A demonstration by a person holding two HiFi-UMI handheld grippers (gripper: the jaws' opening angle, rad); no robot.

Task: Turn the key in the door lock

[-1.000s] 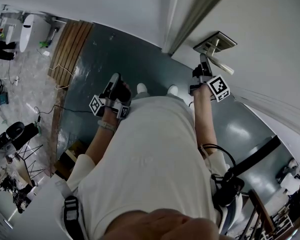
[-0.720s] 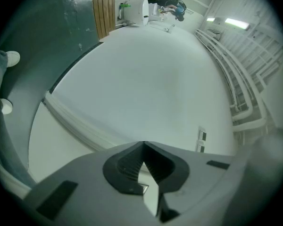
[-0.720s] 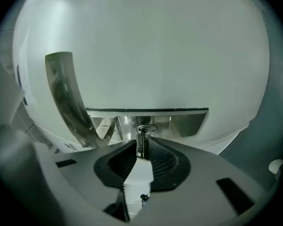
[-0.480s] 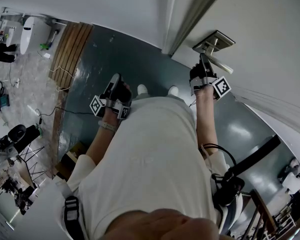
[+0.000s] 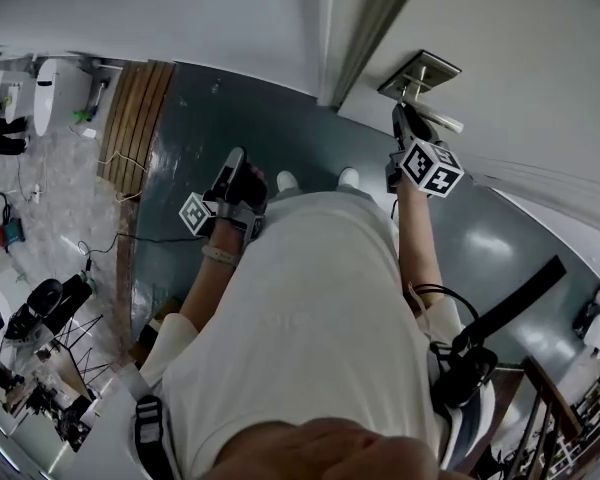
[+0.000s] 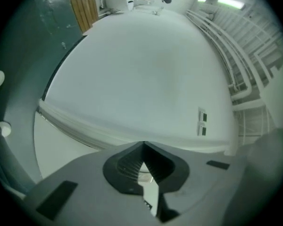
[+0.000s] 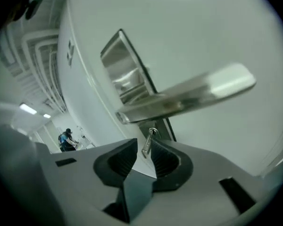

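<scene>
A small silver key [image 7: 148,142] hangs in the lock just below the brushed-metal lever handle [image 7: 188,95] and its plate [image 7: 125,69] on the white door [image 5: 520,58]. My right gripper [image 7: 144,157] is at the key and its jaws have just been opening. The key stands between them close to the right pad, and the left pad is clear of it. In the head view the right gripper [image 5: 408,128] reaches up under the handle [image 5: 435,120]. My left gripper [image 5: 235,163] hangs over the floor away from the door, its jaws [image 6: 144,147] shut on nothing.
The door frame [image 5: 365,28] runs beside the lock. The person's feet [image 5: 285,180] stand on a dark teal floor. Wooden slats [image 5: 140,108] and cluttered gear lie far left, a railing [image 5: 555,408] at lower right. A distant person [image 7: 66,139] stands down the corridor.
The right gripper has rolled about its axis, so its marker cube now faces the camera, and it has risen slightly toward the handle. The left gripper has lifted a little.
</scene>
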